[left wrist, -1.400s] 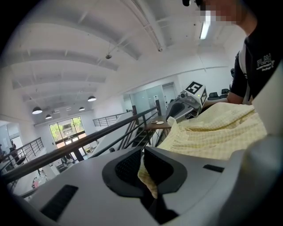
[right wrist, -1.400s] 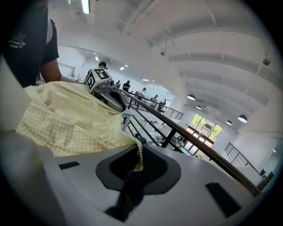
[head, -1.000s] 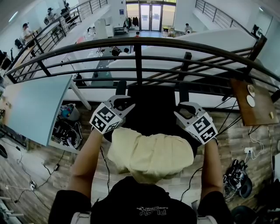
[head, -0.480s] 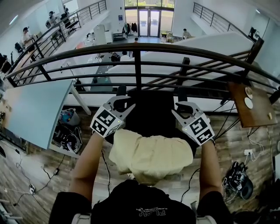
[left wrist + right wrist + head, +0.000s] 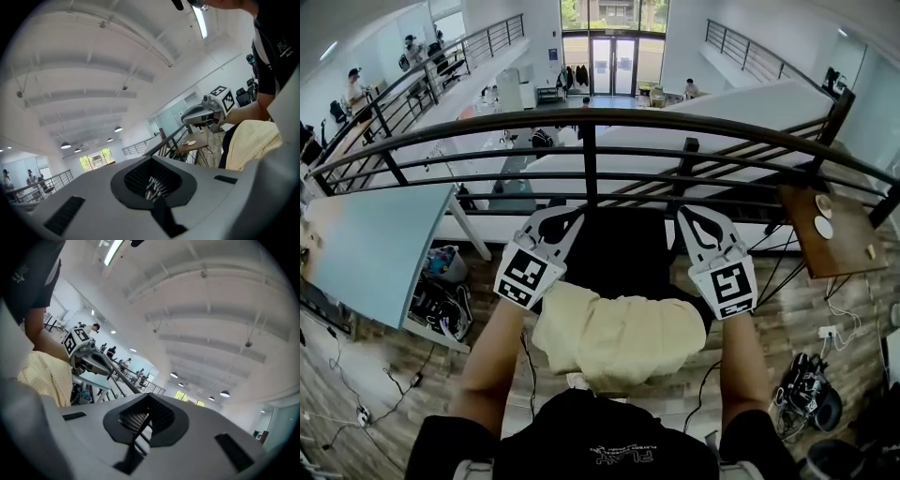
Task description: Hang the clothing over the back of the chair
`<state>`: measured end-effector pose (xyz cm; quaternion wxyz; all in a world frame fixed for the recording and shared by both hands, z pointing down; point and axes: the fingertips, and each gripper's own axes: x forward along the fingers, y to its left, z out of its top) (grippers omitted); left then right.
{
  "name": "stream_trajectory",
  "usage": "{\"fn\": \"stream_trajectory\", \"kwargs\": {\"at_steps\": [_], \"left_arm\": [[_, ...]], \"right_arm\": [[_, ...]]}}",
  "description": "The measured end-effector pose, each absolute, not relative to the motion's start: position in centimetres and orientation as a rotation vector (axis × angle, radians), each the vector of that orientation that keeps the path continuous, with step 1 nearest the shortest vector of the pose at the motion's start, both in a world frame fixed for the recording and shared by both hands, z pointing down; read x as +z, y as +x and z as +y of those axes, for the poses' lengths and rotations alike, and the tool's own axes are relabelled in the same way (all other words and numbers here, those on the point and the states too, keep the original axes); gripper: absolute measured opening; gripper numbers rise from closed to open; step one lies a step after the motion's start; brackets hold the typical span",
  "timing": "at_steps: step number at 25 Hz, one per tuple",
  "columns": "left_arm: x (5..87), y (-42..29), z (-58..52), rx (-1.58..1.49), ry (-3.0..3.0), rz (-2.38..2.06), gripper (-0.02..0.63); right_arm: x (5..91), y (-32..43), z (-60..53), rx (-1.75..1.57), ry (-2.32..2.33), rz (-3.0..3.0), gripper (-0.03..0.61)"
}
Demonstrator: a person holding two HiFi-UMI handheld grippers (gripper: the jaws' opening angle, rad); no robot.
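Observation:
A pale yellow garment (image 5: pixel 619 330) lies draped over the black chair (image 5: pixel 623 246) just in front of me; it also shows as yellow cloth (image 5: pixel 253 143) in the left gripper view and at the left edge (image 5: pixel 44 376) of the right gripper view. My left gripper (image 5: pixel 565 217) hangs above the garment's left corner, clear of it, jaws together and empty (image 5: pixel 152 187). My right gripper (image 5: pixel 694 217) is raised above the right corner, also shut with nothing in it (image 5: pixel 143 420). Each gripper view catches the other gripper (image 5: pixel 206 110) (image 5: pixel 89 359).
A black metal railing (image 5: pixel 591 117) runs across right behind the chair, with a drop to a lower floor beyond. A light blue table (image 5: pixel 375 234) stands at the left, a small wooden table (image 5: pixel 825 230) at the right. Bags and cables (image 5: pixel 441 291) lie on the floor.
Both grippers have risen off the garment toward the railing. The garment stays draped over the chair.

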<state>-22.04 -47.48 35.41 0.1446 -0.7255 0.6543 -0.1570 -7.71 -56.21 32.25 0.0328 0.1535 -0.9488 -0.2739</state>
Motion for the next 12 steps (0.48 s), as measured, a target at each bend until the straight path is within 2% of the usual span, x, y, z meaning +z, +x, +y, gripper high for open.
{"fn": "stream_trajectory", "kwargs": {"at_steps": [6, 12], "left_arm": [[32.4, -21.5, -45.4, -0.380, -2.008, 1.909, 0.012], [31.7, -21.1, -44.2, -0.372, -1.981, 1.924, 0.012]], "right_arm": [[26.7, -6.7, -53.0, -0.947, 0.560, -3.081, 0.018], [25.8, -6.9, -51.2, -0.987, 0.520, -3.097, 0.018]]}}
